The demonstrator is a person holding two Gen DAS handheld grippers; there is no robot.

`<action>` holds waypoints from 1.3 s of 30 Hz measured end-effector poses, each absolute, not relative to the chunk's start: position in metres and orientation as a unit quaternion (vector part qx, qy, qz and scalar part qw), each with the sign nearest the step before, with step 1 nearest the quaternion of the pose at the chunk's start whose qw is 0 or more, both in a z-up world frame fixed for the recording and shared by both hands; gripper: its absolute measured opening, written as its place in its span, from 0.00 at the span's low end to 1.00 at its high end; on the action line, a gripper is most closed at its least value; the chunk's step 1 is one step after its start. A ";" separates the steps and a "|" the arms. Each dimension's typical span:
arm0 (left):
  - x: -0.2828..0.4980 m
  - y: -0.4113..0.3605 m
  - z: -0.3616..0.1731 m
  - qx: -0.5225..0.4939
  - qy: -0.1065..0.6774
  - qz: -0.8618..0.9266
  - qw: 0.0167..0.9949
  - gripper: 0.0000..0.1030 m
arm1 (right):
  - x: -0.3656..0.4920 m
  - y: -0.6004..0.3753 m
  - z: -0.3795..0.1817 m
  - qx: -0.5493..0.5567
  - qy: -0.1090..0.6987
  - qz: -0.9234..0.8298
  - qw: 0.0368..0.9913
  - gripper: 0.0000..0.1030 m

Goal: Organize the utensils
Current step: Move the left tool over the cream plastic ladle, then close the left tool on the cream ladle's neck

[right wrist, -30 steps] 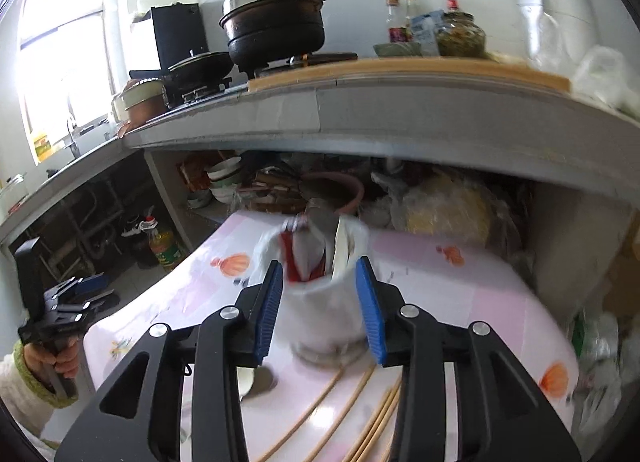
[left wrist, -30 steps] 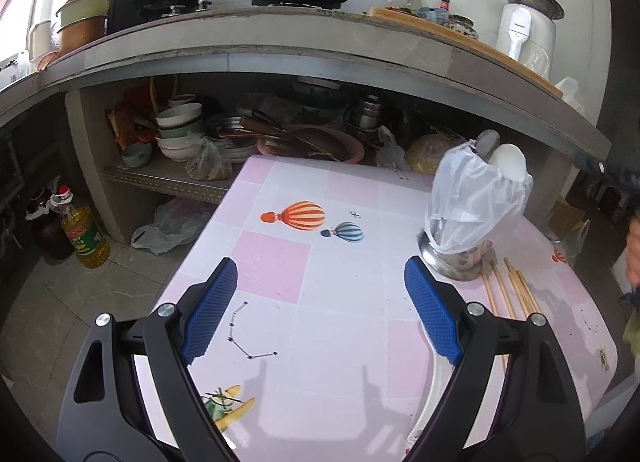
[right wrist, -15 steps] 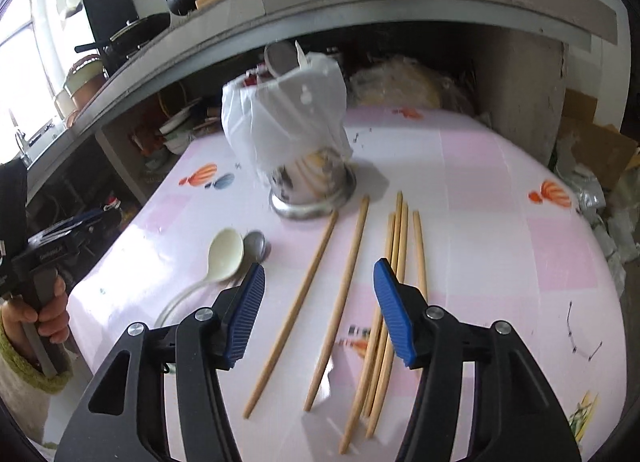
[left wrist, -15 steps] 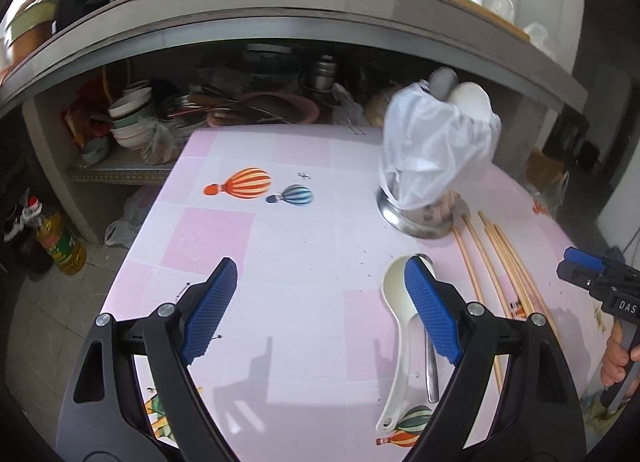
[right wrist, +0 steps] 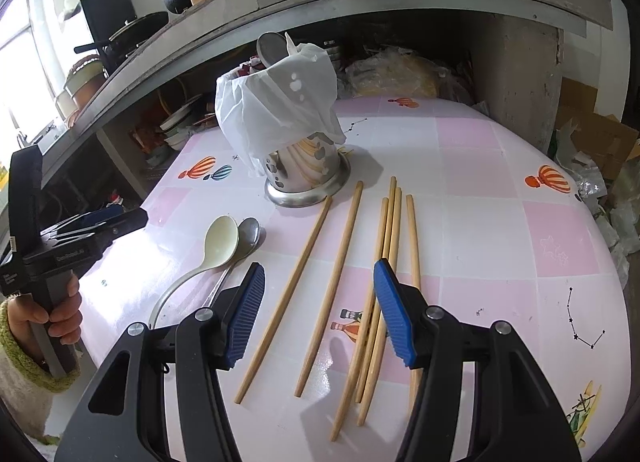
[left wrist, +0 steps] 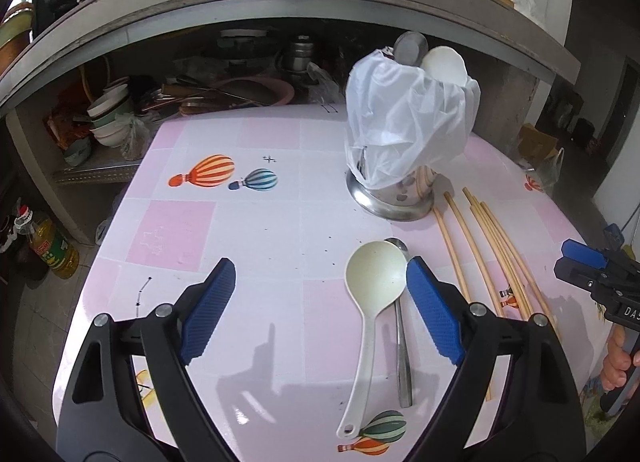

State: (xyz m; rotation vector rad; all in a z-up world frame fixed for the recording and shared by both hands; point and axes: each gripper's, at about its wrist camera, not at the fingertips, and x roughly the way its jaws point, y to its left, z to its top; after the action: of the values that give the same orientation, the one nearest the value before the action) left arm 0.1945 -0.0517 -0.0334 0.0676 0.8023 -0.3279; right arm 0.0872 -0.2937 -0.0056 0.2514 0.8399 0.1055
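Six wooden chopsticks [right wrist: 352, 258] are laid loose on the pink table [right wrist: 500, 230], fanned out just in front of the steel utensil holder [right wrist: 308, 178], whose mouth is draped by a white plastic bag [right wrist: 276, 110]. A cream spoon [left wrist: 372, 302] and a metal spoon [left wrist: 402, 342] are lying side by side to their left. The right gripper [right wrist: 320, 314] is held part open over the sticks, nothing gripped. The left gripper [left wrist: 320, 302] is spread wide and empty beside the spoons. Rolling sticks may be scattered by a skewed pinch; insertion could be blocked by the bag, and the holder could be tipped.
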 end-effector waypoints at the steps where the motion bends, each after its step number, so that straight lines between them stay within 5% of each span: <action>1: 0.195 -0.053 -0.035 0.033 0.391 -0.160 0.906 0.81 | 0.087 -0.294 -0.006 0.120 0.407 0.050 0.904 0.54; 39: 0.243 -0.130 -0.093 0.113 0.465 -0.222 0.850 0.85 | 0.100 -0.303 -0.029 0.120 0.435 0.048 0.891 0.54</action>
State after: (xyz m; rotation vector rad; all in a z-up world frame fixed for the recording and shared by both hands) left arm 0.2430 -0.1298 -0.0930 0.2390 0.9797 -0.4668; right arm 0.0998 -0.3028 -0.0292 0.2483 0.9024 0.1001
